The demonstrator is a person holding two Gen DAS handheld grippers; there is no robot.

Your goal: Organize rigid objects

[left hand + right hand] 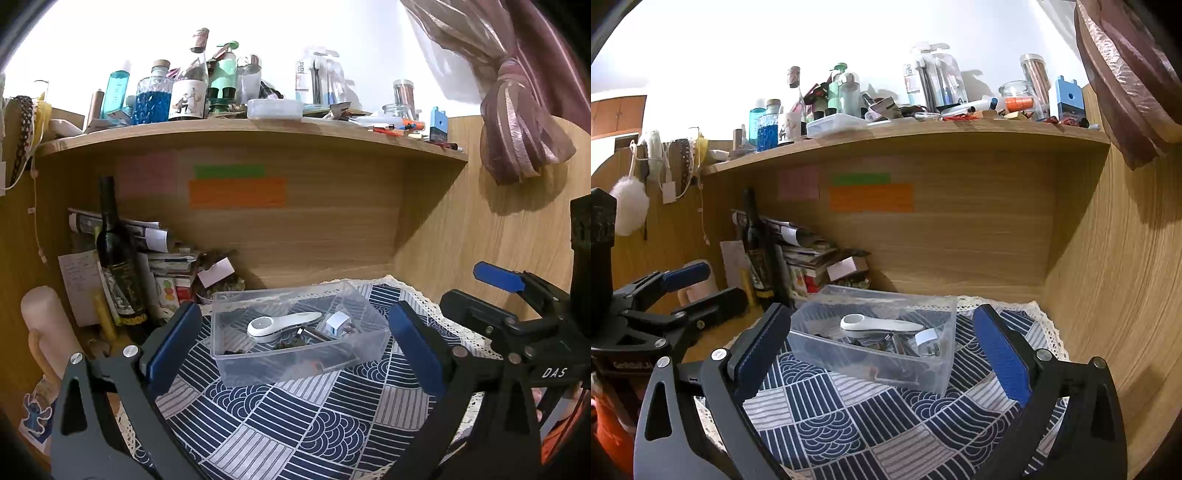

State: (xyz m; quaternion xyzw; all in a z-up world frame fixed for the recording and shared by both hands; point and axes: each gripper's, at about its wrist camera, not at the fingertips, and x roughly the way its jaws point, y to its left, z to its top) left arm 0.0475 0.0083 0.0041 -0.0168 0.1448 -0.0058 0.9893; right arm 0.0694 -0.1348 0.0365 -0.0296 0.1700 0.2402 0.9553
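Observation:
A clear plastic box (236, 360) stands on a blue-and-white patterned cloth (295, 424). Inside lie a white handheld device (280, 323), a white plug adapter (338, 324) and small dark metal bits. My left gripper (295, 347) is open and empty, its blue pads either side of the box and short of it. My right gripper (882, 354) is open and empty, just in front of the same box (934, 369), with the white device (879, 325) and adapter (925, 338) inside. Each gripper shows at the edge of the other's view.
A dark wine bottle (116, 254), stacked papers (162, 254) and a cream candle (44, 325) crowd the back left corner. A wooden shelf (258, 134) overhead carries several bottles and jars. Wooden walls close the back and right (1108, 295).

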